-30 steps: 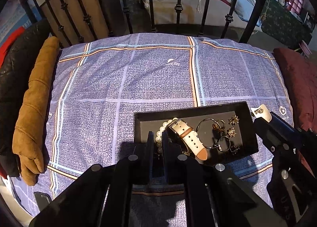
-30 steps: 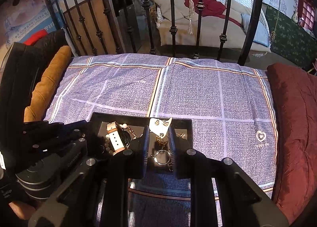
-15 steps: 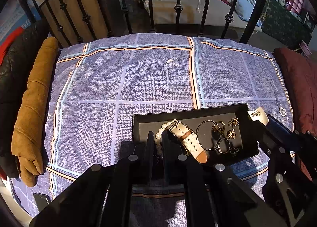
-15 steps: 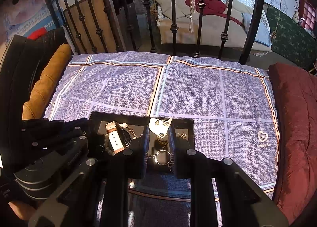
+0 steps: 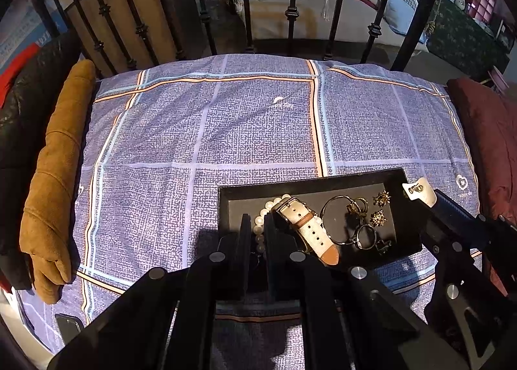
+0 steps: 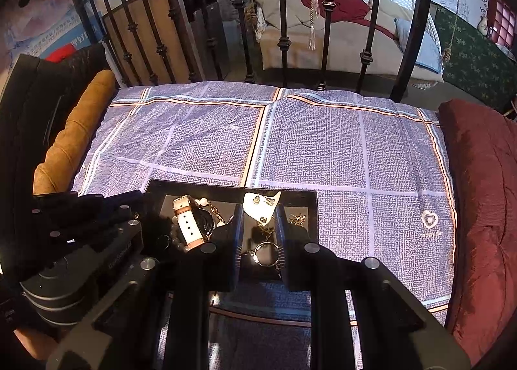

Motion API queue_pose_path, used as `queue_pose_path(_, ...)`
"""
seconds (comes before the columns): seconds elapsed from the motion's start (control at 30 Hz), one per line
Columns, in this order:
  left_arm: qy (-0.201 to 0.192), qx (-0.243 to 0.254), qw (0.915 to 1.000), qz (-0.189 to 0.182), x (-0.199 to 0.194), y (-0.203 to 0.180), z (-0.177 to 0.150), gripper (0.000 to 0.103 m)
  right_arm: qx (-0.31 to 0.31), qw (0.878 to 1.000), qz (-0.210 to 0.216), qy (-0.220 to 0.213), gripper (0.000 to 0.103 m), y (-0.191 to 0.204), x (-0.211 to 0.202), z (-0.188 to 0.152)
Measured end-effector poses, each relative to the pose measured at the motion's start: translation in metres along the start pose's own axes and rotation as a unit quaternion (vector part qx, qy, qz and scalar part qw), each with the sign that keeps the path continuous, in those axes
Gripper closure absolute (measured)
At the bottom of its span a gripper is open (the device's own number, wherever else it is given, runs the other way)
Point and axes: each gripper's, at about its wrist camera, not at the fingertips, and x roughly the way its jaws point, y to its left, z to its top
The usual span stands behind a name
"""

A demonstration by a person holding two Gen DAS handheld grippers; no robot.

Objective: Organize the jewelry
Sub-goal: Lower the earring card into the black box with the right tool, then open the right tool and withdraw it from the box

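Note:
A black tray (image 5: 310,183) lies on a purple checked cushion (image 5: 226,127). It holds a pearl bracelet (image 5: 258,231), a white-strapped watch (image 5: 310,227), thin bangles (image 5: 336,221) and gold star earrings (image 5: 378,218). My left gripper (image 5: 258,224) reaches into the tray's left end, narrowed to a slit with the pearl strand running between its fingers. My right gripper (image 6: 258,211) hovers over the tray's right end, shut on a white earring card (image 6: 261,208). In the left wrist view that card (image 5: 420,190) sticks up at the tray's right corner. The right wrist view also shows the watch (image 6: 189,224) and a ring (image 6: 265,253).
A brown cushion (image 5: 55,159) lies along the left side and a maroon one (image 6: 484,192) along the right. A black iron railing (image 5: 290,14) stands just behind the purple cushion. A dark phone (image 5: 68,321) rests at the near left corner.

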Motion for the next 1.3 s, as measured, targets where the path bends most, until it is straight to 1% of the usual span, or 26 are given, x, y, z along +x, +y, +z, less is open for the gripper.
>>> queue_pose_path(0.47, 0.002, 0.001, 1.0, 0.001, -0.002, 0.0, 0.0, 0.095, -0.005, 1.0, 0.002, 0.002, 0.082, 0.0, -0.002, -0.001)
queue_pose_path(0.5, 0.002, 0.001, 1.0, 0.001, -0.002, 0.0, 0.0, 0.095, -0.005, 1.0, 0.0, 0.005, 0.08, 0.001, -0.002, -0.001)
queue_pose_path(0.57, 0.002, 0.002, 1.0, 0.002, -0.003, 0.0, 0.0, 0.095, -0.005, 1.0, -0.003, 0.01, 0.069, 0.001, -0.002, -0.002)
queue_pose_path(0.6, 0.003, 0.002, 1.0, 0.003, -0.003, 0.0, 0.0, 0.093, -0.003, 1.0, -0.003, 0.012, 0.057, 0.001, -0.002, -0.002)
queue_pose_path(0.63, 0.004, 0.0, 1.0, 0.004, -0.003, 0.001, 0.0, 0.086, -0.001, 1.0, -0.007, 0.013, 0.049, 0.0, -0.002, -0.002)
queue_pose_path(0.67, 0.003, -0.002, 1.0, 0.007, -0.004, 0.001, 0.0, 0.078, 0.0, 1.0, -0.012, 0.012, 0.046, 0.0, -0.003, -0.002)
queue_pose_path(0.7, 0.0, -0.003, 0.9999, 0.011, -0.006, 0.002, 0.0, 0.075, 0.0, 1.0, -0.015, 0.012, 0.042, -0.001, -0.003, -0.003)
queue_pose_path(0.77, -0.003, -0.006, 0.9999, 0.01, -0.007, 0.004, 0.0, 0.061, 0.002, 1.0, -0.018, 0.014, 0.041, -0.003, -0.004, -0.004)
queue_pose_path(0.8, -0.004, -0.006, 0.9999, 0.01, -0.008, 0.004, 0.0, 0.058, 0.001, 1.0, -0.02, 0.014, 0.041, -0.003, -0.004, -0.004)
queue_pose_path(0.87, -0.002, -0.007, 0.9999, 0.014, -0.01, 0.004, 0.0, 0.045, -0.001, 1.0, -0.027, 0.014, 0.041, -0.004, -0.005, -0.005)
queue_pose_path(0.9, -0.002, -0.008, 0.9998, 0.016, -0.01, 0.005, 0.0, 0.042, -0.003, 0.999, -0.03, 0.014, 0.041, -0.005, -0.005, -0.005)
queue_pose_path(0.97, -0.001, -0.013, 0.9997, 0.02, -0.011, 0.007, -0.001, 0.029, -0.004, 0.999, -0.036, 0.013, 0.04, -0.006, -0.007, -0.005)
queue_pose_path(1.0, 0.0, -0.016, 0.9996, 0.023, -0.012, 0.009, -0.001, 0.025, -0.004, 0.999, -0.041, 0.013, 0.037, -0.007, -0.008, -0.005)
queue_pose_path(1.07, -0.003, -0.021, 0.9994, 0.029, -0.015, 0.012, -0.002, 0.013, -0.001, 0.999, -0.042, 0.011, 0.035, -0.009, -0.01, -0.006)
queue_pose_path(1.17, -0.006, -0.028, 0.999, 0.034, -0.019, 0.017, -0.004, 0.006, 0.005, 0.999, -0.05, 0.009, 0.029, -0.01, -0.014, -0.007)
queue_pose_path(1.3, -0.008, -0.041, 0.9989, 0.023, -0.025, 0.023, -0.009, 0.006, 0.009, 0.999, -0.051, 0.007, 0.028, -0.008, -0.018, -0.009)
